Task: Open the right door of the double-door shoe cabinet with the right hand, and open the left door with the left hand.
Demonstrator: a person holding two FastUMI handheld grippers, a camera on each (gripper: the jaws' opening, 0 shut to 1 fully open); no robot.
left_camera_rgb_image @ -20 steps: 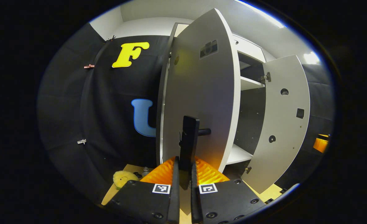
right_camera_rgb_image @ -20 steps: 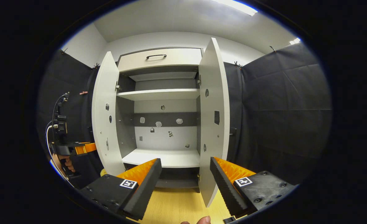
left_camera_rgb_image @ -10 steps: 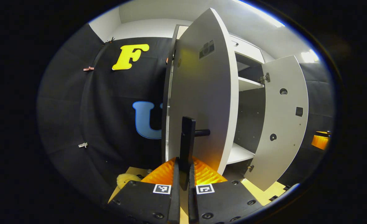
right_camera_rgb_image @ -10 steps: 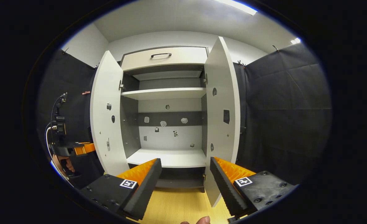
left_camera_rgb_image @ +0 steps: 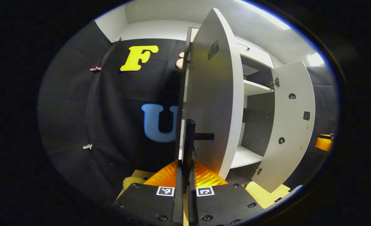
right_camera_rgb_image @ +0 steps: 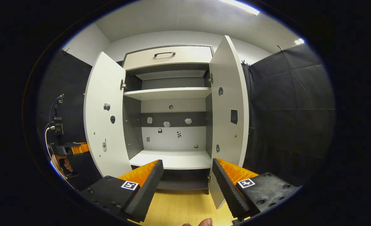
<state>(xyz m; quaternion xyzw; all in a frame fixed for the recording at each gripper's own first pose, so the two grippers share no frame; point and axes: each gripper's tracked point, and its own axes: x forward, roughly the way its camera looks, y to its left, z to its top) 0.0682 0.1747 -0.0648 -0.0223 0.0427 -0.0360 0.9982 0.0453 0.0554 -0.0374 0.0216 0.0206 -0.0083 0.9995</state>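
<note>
We are in a recording booth, a staged room rather than a home: black cloth walls (right_camera_rgb_image: 292, 103) pinned with clips (left_camera_rgb_image: 87, 146) at nine o'clock, white plaster and a ceiling strip light (right_camera_rgb_image: 240, 7) at twelve o'clock, a pale wood floor (right_camera_rgb_image: 179, 208) at six o'clock, and a lone white shoe cabinet (right_camera_rgb_image: 169, 94), its shelves bare.

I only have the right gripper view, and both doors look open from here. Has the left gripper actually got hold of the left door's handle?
Observer: Yes. In the left gripper view, the left gripper has its jaws shut on the black handle of the left door.
Operator: Anything on the floor behind that door?
Observer: A yellow soft thing lies low by the booth wall, on the door's outer side, partly hidden by the gripper.
</note>
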